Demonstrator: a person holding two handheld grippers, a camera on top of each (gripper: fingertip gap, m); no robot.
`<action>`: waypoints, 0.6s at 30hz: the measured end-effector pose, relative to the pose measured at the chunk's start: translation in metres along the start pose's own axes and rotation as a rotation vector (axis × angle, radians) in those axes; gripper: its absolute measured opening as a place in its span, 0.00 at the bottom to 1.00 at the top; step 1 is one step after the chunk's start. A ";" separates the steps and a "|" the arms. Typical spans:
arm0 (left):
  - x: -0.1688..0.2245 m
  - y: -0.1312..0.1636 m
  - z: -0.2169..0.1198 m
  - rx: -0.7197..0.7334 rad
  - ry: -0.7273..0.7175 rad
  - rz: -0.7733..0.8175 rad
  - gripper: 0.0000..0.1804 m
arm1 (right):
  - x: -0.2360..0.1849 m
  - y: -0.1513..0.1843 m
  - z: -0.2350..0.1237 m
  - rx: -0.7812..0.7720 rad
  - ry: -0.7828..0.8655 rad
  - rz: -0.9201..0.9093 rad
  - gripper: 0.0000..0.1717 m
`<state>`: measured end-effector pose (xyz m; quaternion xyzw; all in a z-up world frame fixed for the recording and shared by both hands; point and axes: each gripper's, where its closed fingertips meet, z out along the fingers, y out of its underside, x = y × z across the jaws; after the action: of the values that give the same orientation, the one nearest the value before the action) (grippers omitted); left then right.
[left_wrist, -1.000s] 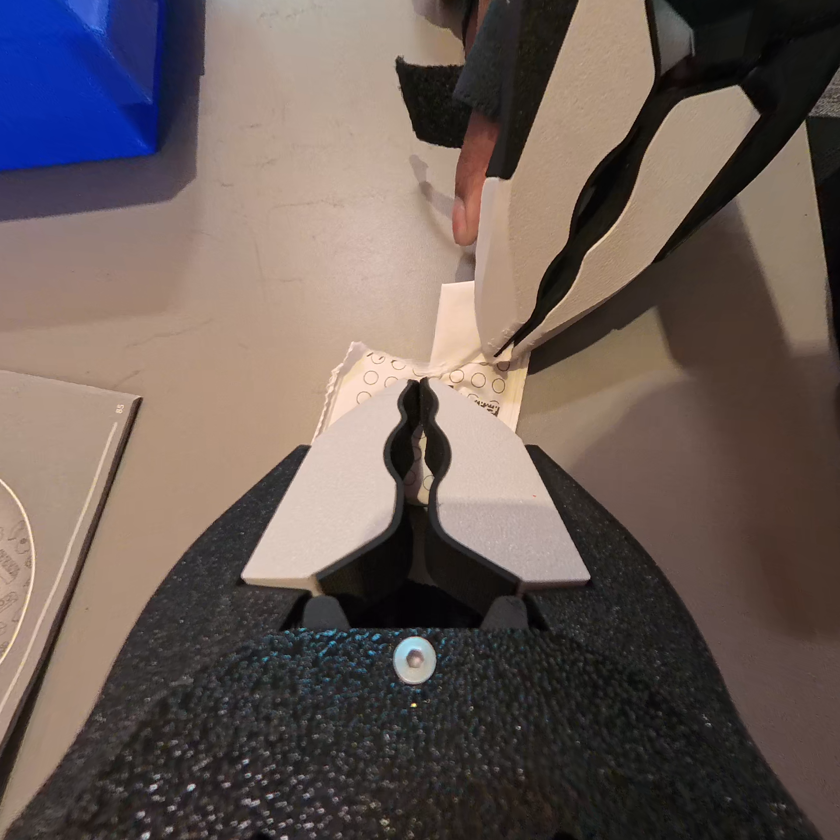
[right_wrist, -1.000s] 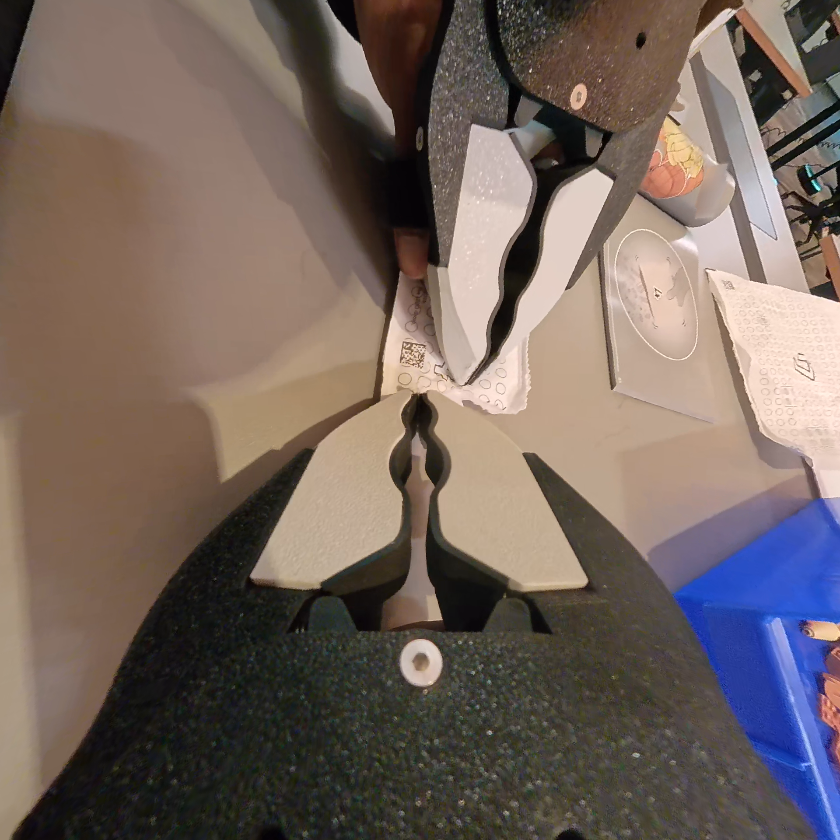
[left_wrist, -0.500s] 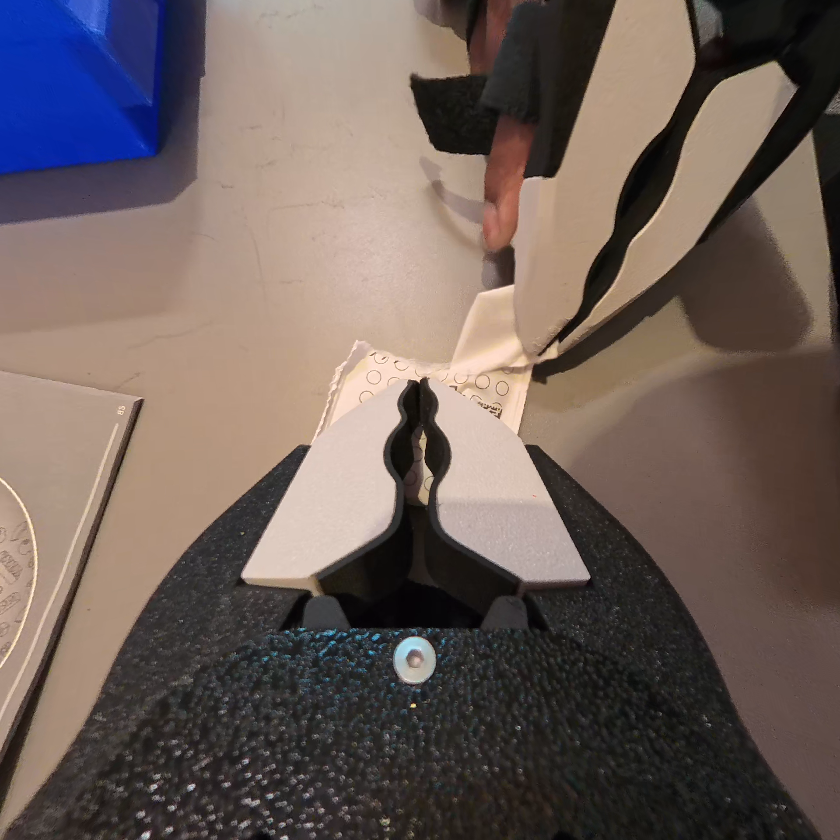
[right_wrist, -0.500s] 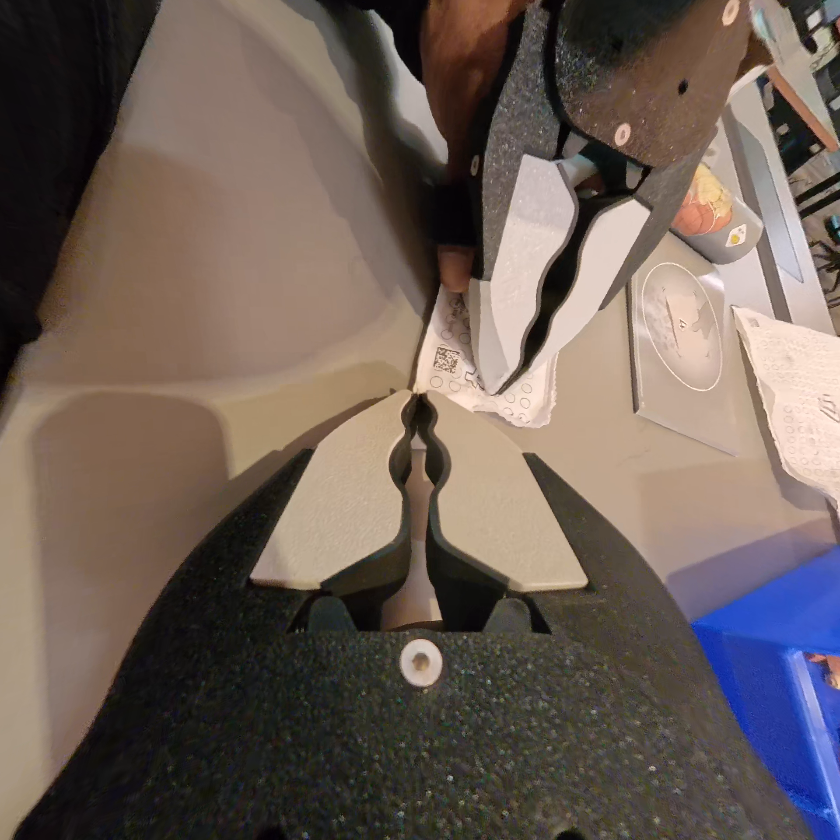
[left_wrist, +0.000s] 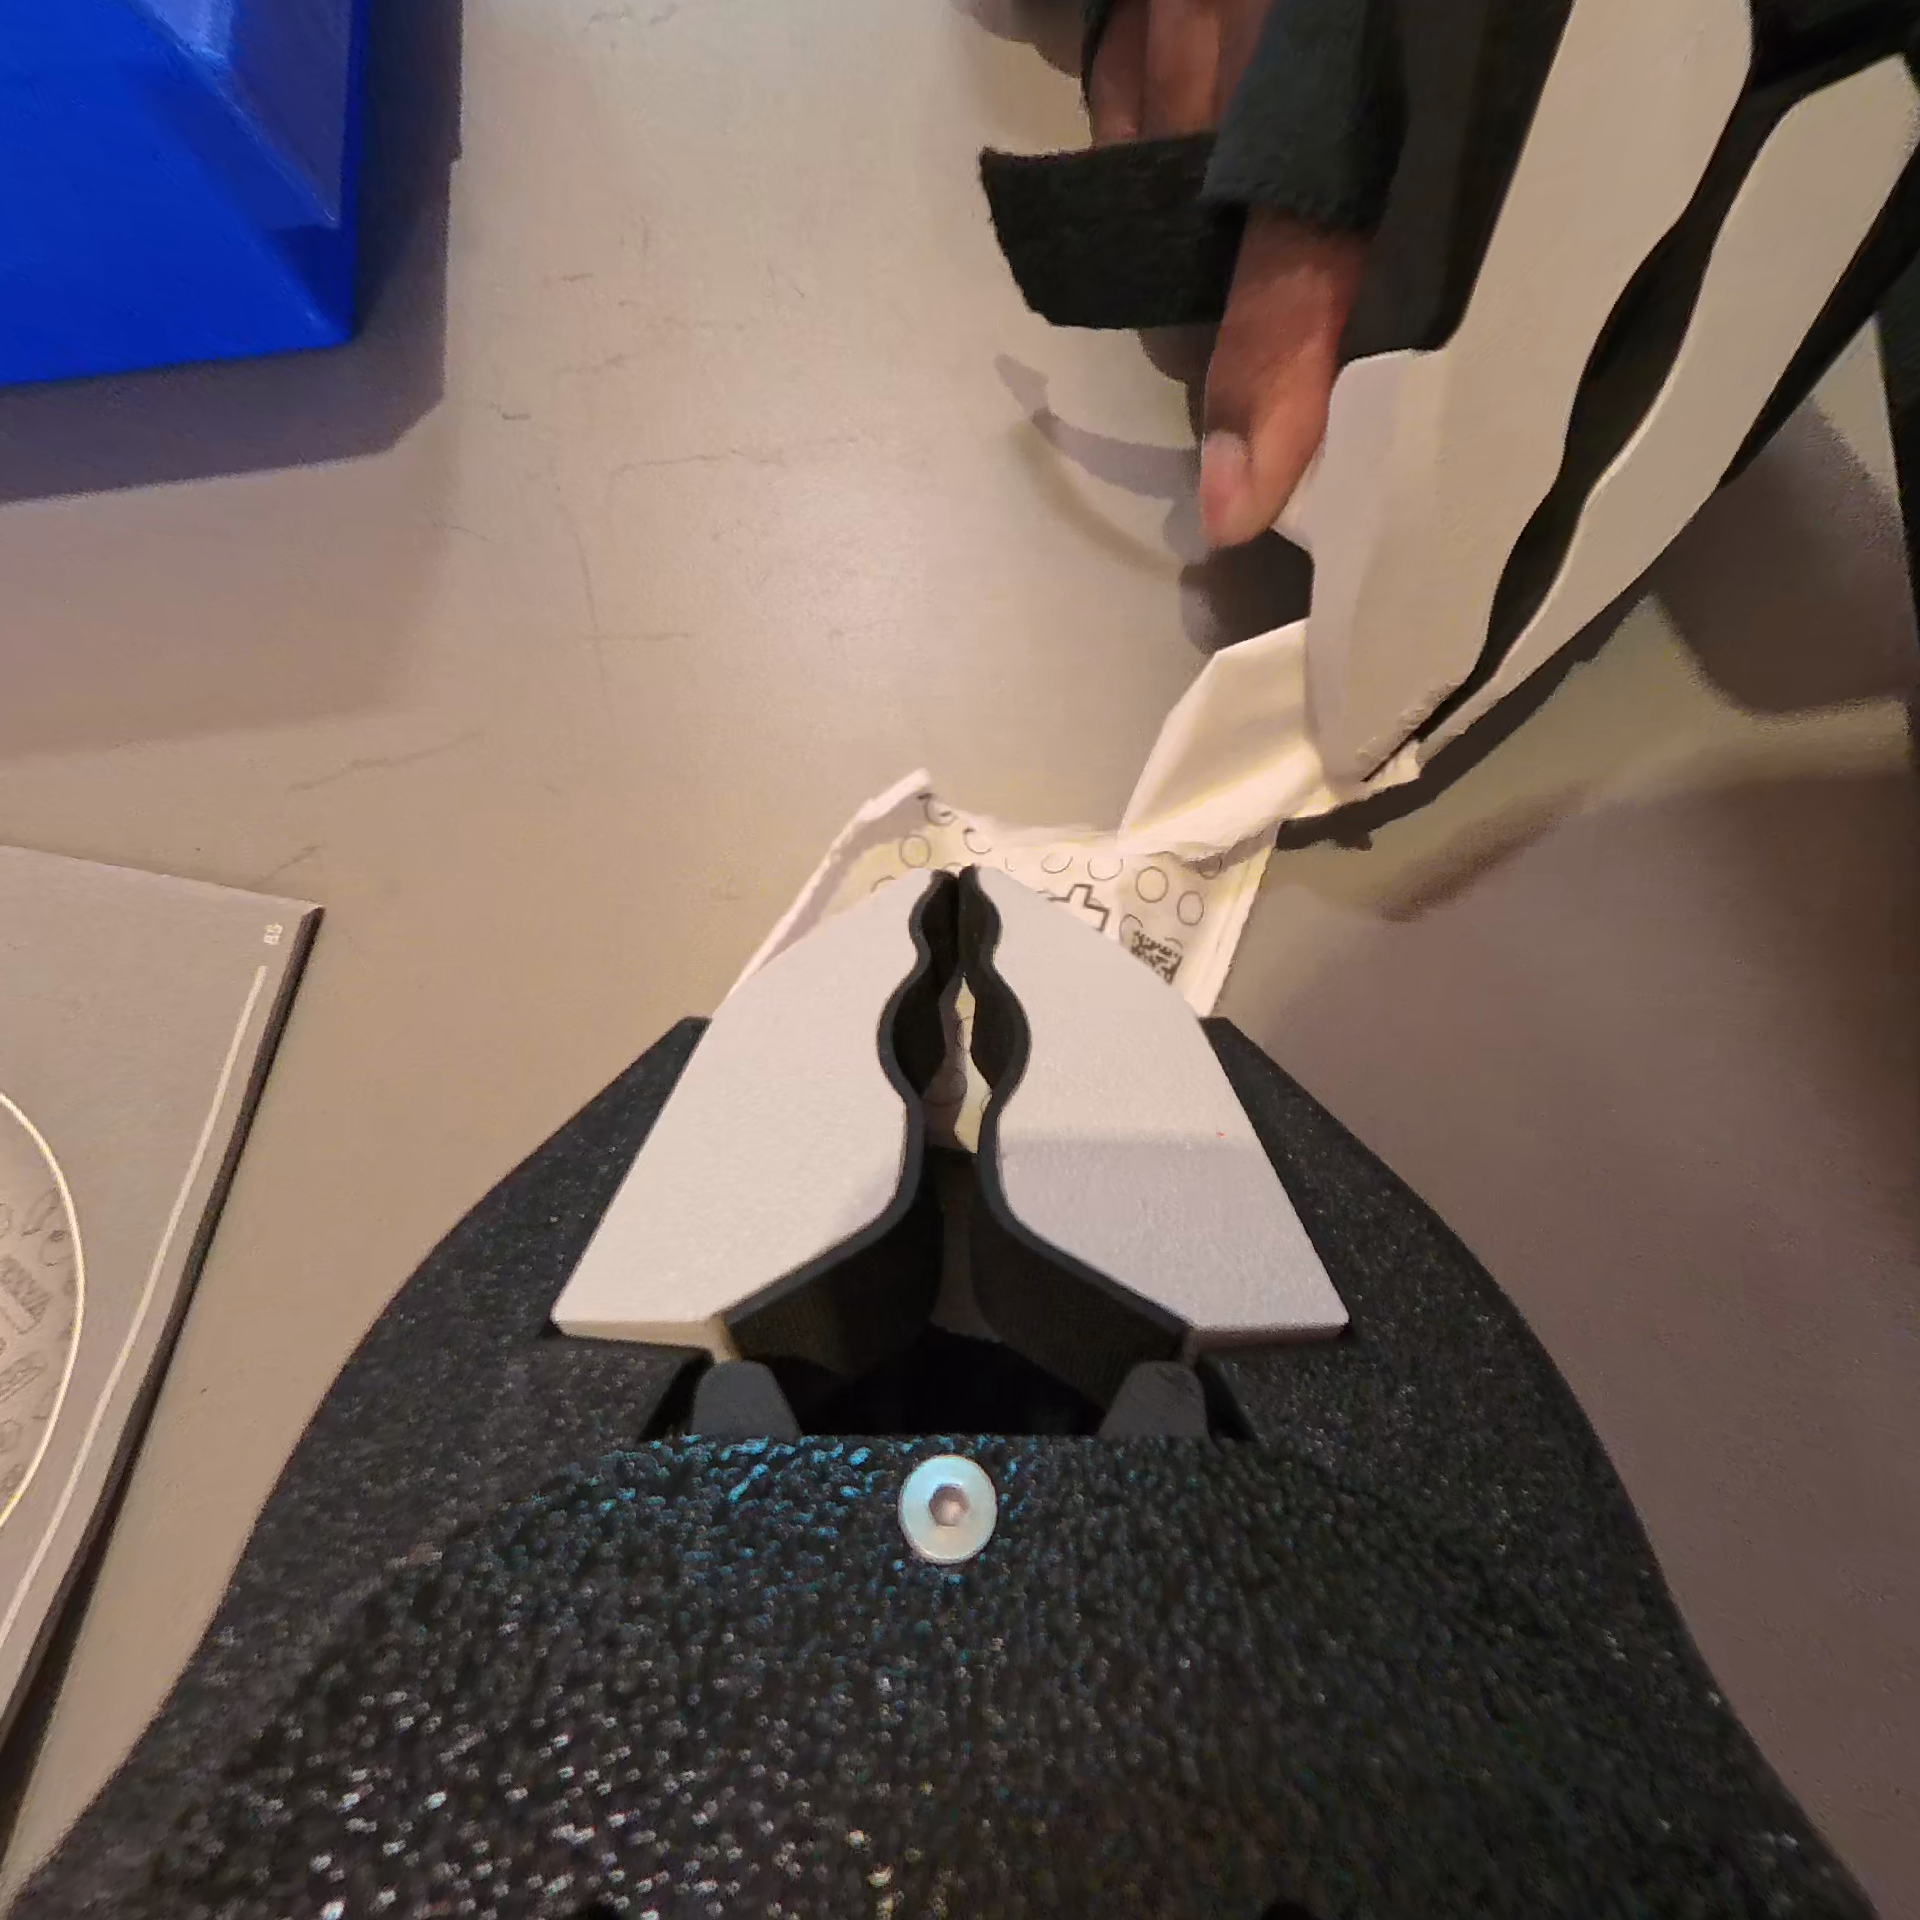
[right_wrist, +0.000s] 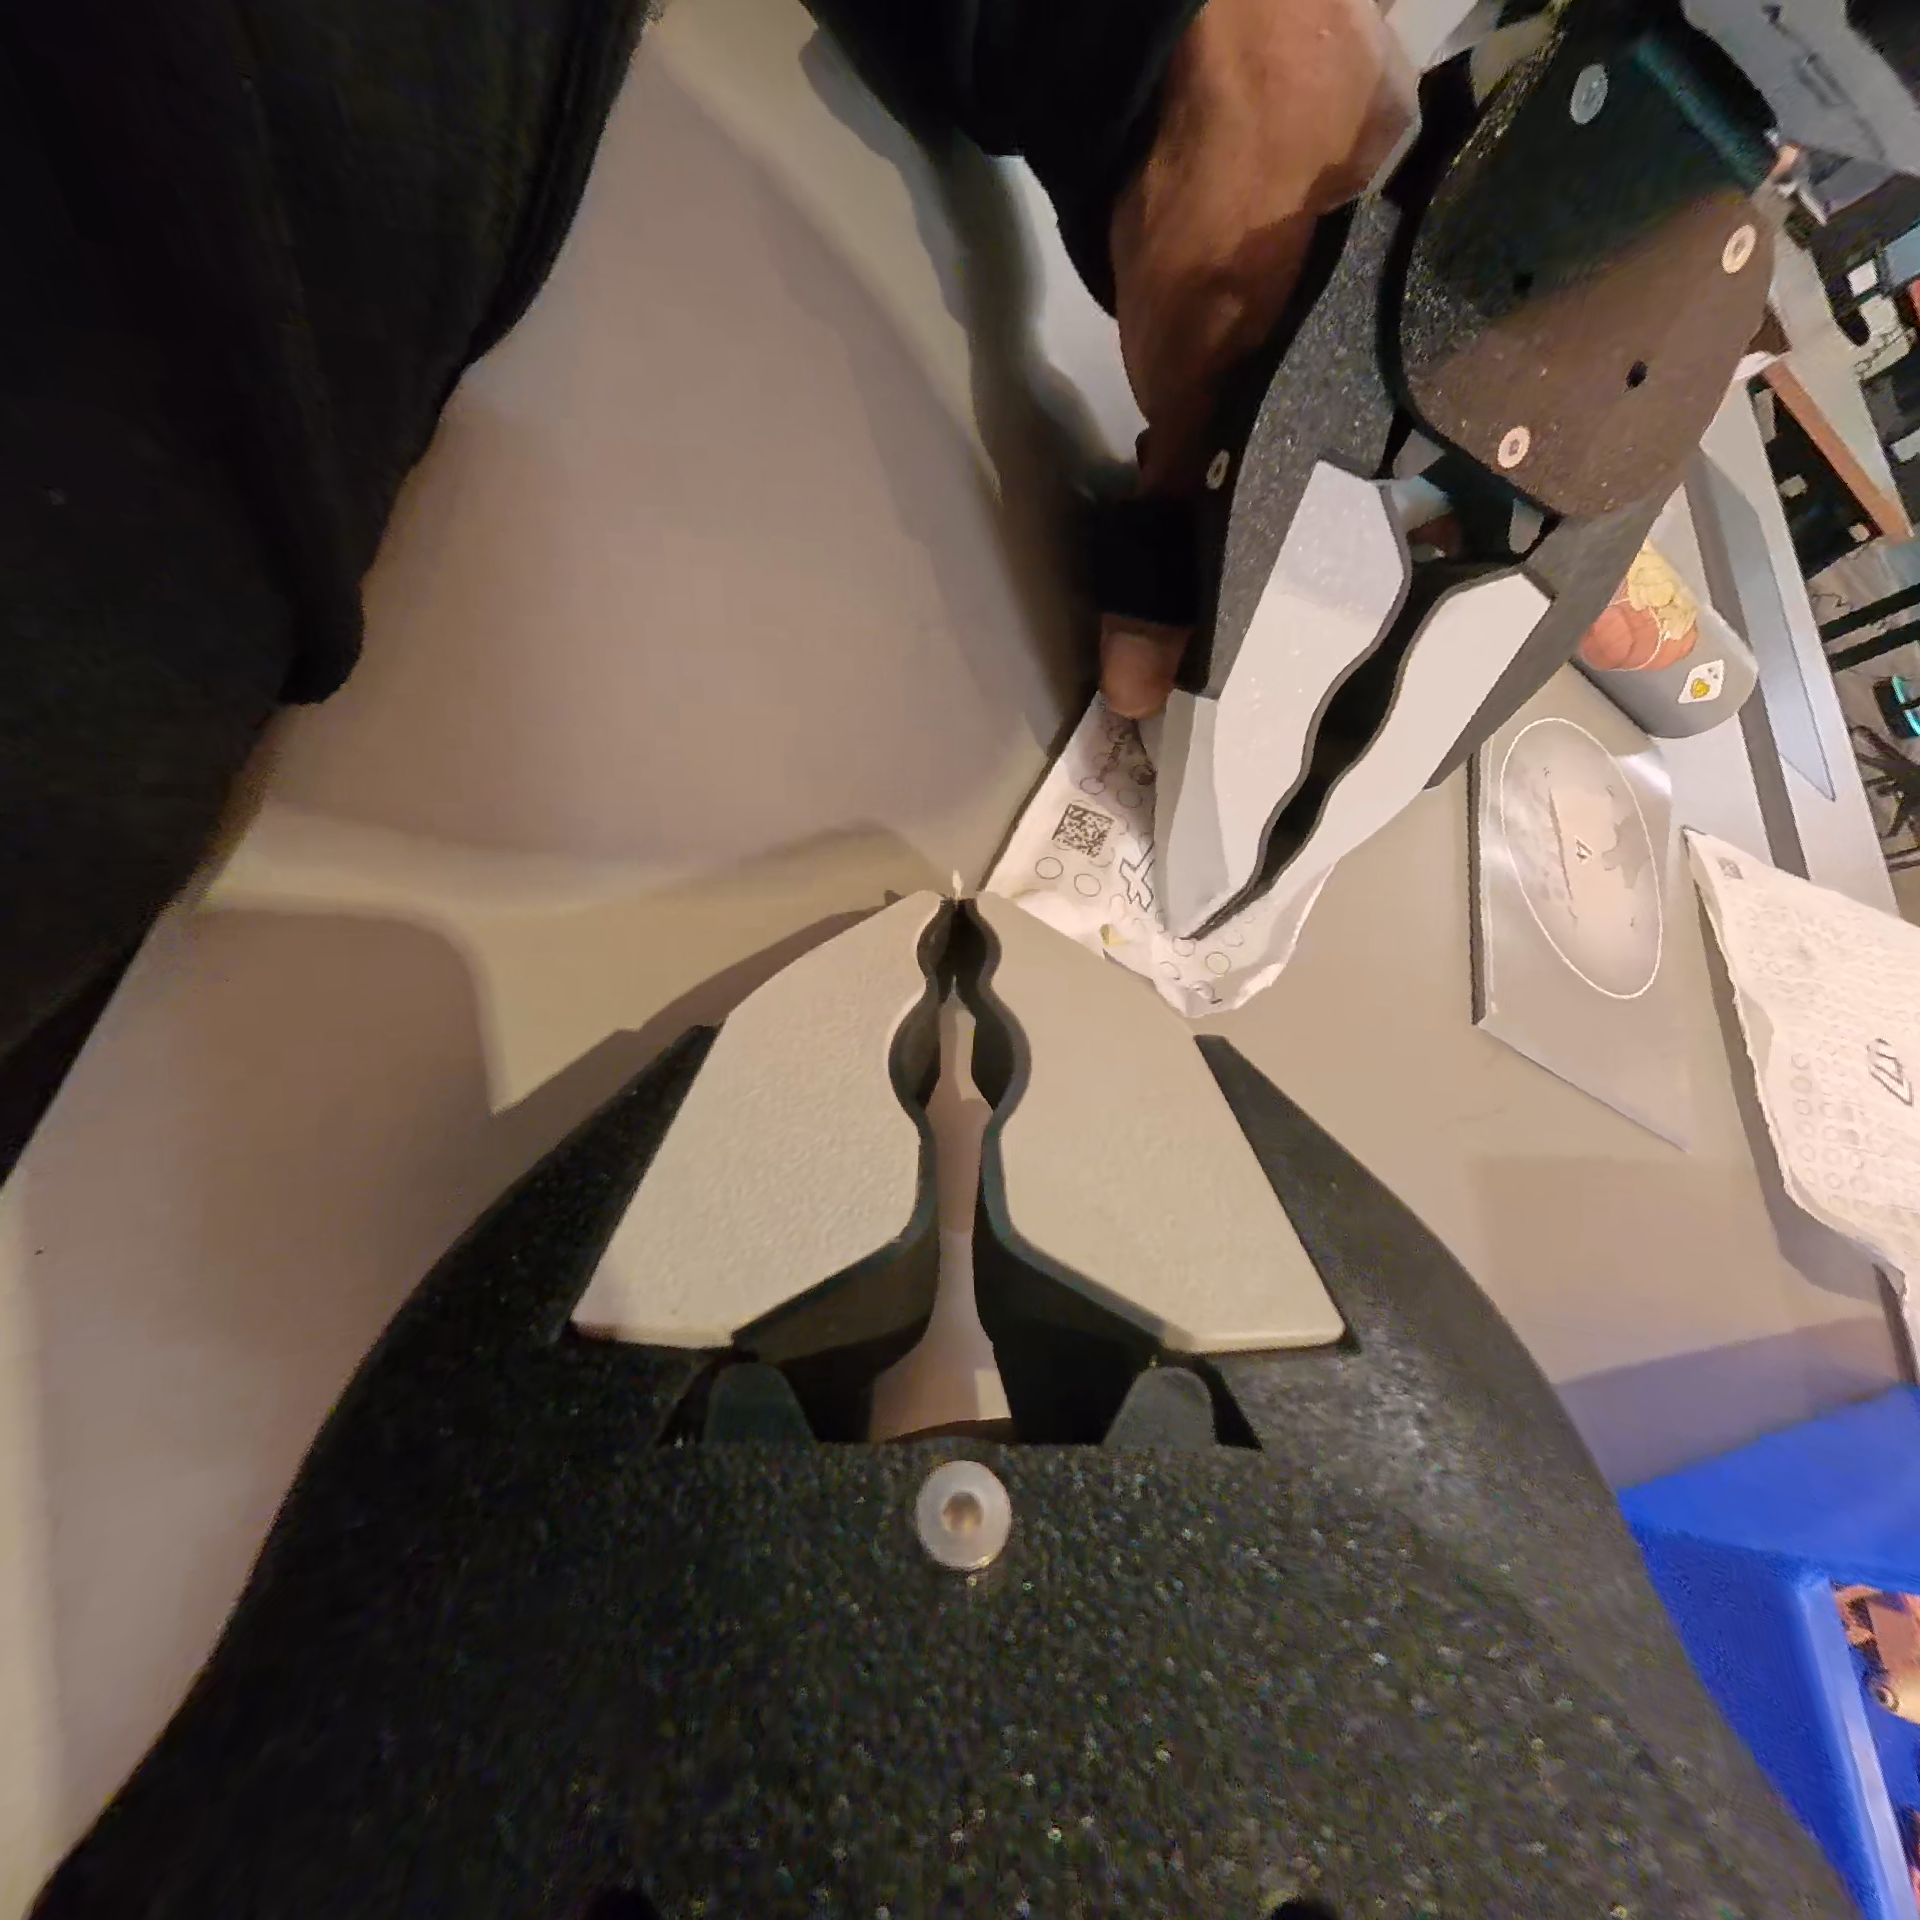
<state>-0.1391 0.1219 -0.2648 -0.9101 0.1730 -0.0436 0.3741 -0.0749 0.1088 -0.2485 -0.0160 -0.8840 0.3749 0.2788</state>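
Observation:
A small white paper packet (left_wrist: 1153, 894) printed with circles lies on the grey table (left_wrist: 727, 520). My left gripper (left_wrist: 956, 881) is shut on its near end, and paper shows between the fingers. The right wrist view shows the left gripper (right_wrist: 1221, 923) pinching the crumpled packet (right_wrist: 1091, 862). My right gripper (right_wrist: 961, 912) is shut, with a sliver of white paper sticking out at its tips. The left wrist view shows the right gripper (left_wrist: 1387, 764) gripping a plain white flap (left_wrist: 1236, 748) of the packet, pulled up and to the right.
A blue bin (left_wrist: 156, 156) stands at the far left; it also shows in the right wrist view (right_wrist: 1787, 1558). A grey booklet (left_wrist: 104, 1195) lies at the left. A second printed paper bag (right_wrist: 1829, 1039) and a grey cup (right_wrist: 1652, 644) lie beyond the booklet (right_wrist: 1579, 862). A hand (left_wrist: 1268, 395) is on the right gripper. Tip to tip, the grippers are about 7 centimetres apart.
The right gripper has moved up and to the right with the white flap, drawing it away from the packet. The left gripper has stayed shut on the packet in the same place.

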 end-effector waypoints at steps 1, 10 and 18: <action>0.000 0.000 0.000 0.000 -0.001 0.001 0.01 | 0.000 0.000 0.000 0.002 -0.001 0.001 0.00; 0.002 -0.001 0.000 0.001 0.002 0.014 0.01 | -0.006 -0.002 -0.003 0.026 -0.031 -0.026 0.00; 0.005 -0.001 0.000 -0.003 0.016 0.021 0.01 | -0.015 -0.006 -0.006 0.061 -0.077 -0.064 0.00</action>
<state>-0.1343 0.1210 -0.2648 -0.9083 0.1857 -0.0464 0.3719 -0.0586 0.1047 -0.2483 0.0353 -0.8823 0.3928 0.2569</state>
